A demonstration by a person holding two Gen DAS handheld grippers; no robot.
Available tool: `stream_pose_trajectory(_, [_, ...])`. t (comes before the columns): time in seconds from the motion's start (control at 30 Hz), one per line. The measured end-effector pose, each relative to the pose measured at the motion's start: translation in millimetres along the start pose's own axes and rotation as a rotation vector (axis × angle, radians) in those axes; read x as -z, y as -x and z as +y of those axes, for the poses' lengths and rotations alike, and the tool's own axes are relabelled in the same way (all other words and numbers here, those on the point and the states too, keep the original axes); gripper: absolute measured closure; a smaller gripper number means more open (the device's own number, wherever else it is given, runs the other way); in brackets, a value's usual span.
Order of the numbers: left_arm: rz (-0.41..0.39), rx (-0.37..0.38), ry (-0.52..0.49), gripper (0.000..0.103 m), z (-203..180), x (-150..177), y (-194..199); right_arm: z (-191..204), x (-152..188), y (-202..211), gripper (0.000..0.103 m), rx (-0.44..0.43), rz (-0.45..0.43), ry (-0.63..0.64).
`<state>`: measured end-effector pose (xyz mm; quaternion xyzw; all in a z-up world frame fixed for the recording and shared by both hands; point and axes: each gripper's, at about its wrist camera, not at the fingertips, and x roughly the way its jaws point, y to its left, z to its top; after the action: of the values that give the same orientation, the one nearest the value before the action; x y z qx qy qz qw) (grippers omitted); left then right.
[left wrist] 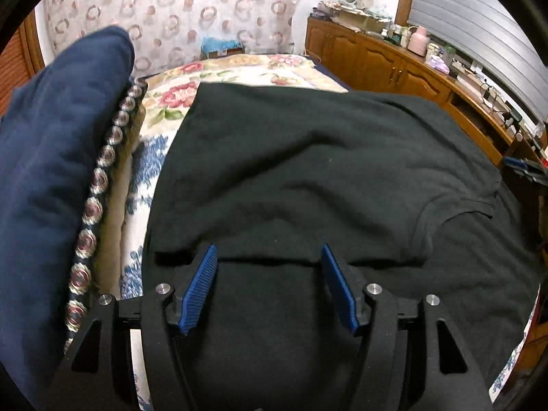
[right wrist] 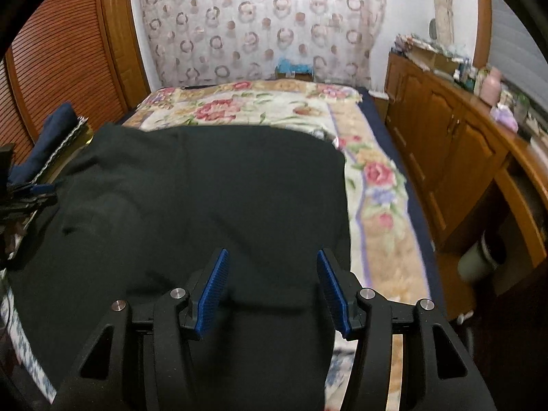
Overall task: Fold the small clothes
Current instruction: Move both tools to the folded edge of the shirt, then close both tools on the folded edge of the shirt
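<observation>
A black T-shirt (left wrist: 308, 157) lies spread on the floral bedspread (left wrist: 239, 68); a sleeve seam shows at the right in the left wrist view. My left gripper (left wrist: 269, 251) is open and empty, just above the shirt's near part, where a fold edge runs across between the blue pads. In the right wrist view the same shirt (right wrist: 212, 191) covers the near left of the bed (right wrist: 376, 178). My right gripper (right wrist: 272, 257) is open and empty above the shirt's near right edge. The left gripper (right wrist: 30, 191) shows at the far left there.
A navy cushion (left wrist: 51, 157) with patterned trim lies at the bed's left edge. A wooden sideboard (right wrist: 455, 144) with clutter on top runs along the right. A patterned curtain (right wrist: 260, 24) hangs behind the bed. A slatted wooden door (right wrist: 58, 54) stands at the left.
</observation>
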<state>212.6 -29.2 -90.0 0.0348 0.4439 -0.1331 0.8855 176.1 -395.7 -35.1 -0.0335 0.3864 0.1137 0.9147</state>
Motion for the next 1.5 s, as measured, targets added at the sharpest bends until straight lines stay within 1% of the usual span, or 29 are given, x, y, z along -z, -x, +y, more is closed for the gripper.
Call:
stream_pose_trajectory(0.03, [0.006,-0.002,-0.001,0.038,0,1,-2,-2,3,2,0.048,-0.001,0.01,-0.007])
stream_pose_trajectory(0.1, [0.013,-0.003,0.001,0.033,-2,2,-6,-4,7,3,0.048,-0.004,0.037,-0.024])
stream_pose_trajectory(0.27, [-0.001,-0.022,-0.019,0.029,-8,3,-10,-5,8,1,0.047,-0.026,0.073,-0.041])
stream_pose_trajectory(0.4, [-0.015,-0.03,-0.021,0.025,-11,0,-14,-8,-6,-2,0.047,-0.051,0.064,-0.06])
stream_pose_trajectory(0.6, [-0.018,-0.024,-0.003,0.025,-7,0,-16,-15,-25,-14,0.047,-0.057,0.049,-0.071])
stream_pose_trajectory(0.83, [-0.021,0.024,0.073,0.025,6,-3,-14,-19,-20,-22,0.046,-0.066,0.022,-0.12])
stream_pose_trajectory(0.9, [-0.021,0.027,0.088,0.025,7,-6,-16,-12,-10,-25,0.046,-0.065,0.016,-0.126])
stream_pose_trajectory(0.93, [-0.02,0.027,0.091,0.025,6,-7,-17,-13,-10,-25,0.046,-0.057,0.011,-0.129])
stream_pose_trajectory(1.0, [-0.02,0.025,0.093,0.025,5,-10,-19,0,-4,-24,0.046,-0.022,0.007,-0.123])
stream_pose_trajectory(1.03, [-0.02,0.023,0.09,0.028,4,-12,-21,3,-4,-25,0.046,-0.013,0.008,-0.118])
stream_pose_trajectory(1.13, [-0.018,-0.004,0.082,0.04,3,-16,-23,9,-7,-27,0.046,0.005,0.015,-0.109])
stream_pose_trajectory(1.17, [-0.018,-0.012,0.078,0.048,2,-18,-24,12,-7,-28,0.046,0.013,0.017,-0.103])
stream_pose_trajectory(1.23, [-0.019,-0.02,0.067,0.061,3,-19,-25,16,-8,-29,0.054,0.041,0.02,-0.082])
stream_pose_trajectory(1.27, [-0.019,-0.037,0.058,0.073,4,-20,-26,19,-9,-29,0.056,0.059,0.02,-0.072])
stream_pose_trajectory(1.3, [-0.017,-0.04,0.056,0.082,6,-21,-26,21,-9,-30,0.061,0.072,0.017,-0.059])
stream_pose_trajectory(1.33, [-0.015,-0.033,0.057,0.088,7,-22,-26,23,-9,-31,0.069,0.082,0.013,-0.047])
stream_pose_trajectory(1.37, [-0.012,-0.022,0.058,0.095,9,-22,-26,24,-8,-31,0.074,0.078,0.008,-0.043])
stream_pose_trajectory(1.4, [-0.014,-0.016,0.057,0.097,11,-21,-25,25,-8,-31,0.086,0.071,0.007,-0.041])
stream_pose_trajectory(1.43, [-0.02,-0.007,0.06,0.097,12,-20,-23,26,-8,-30,0.095,0.068,0.005,-0.034])
stream_pose_trajectory(1.5, [-0.059,0.005,0.066,0.097,13,-17,-12,29,-7,-28,0.098,0.075,-0.004,-0.016])
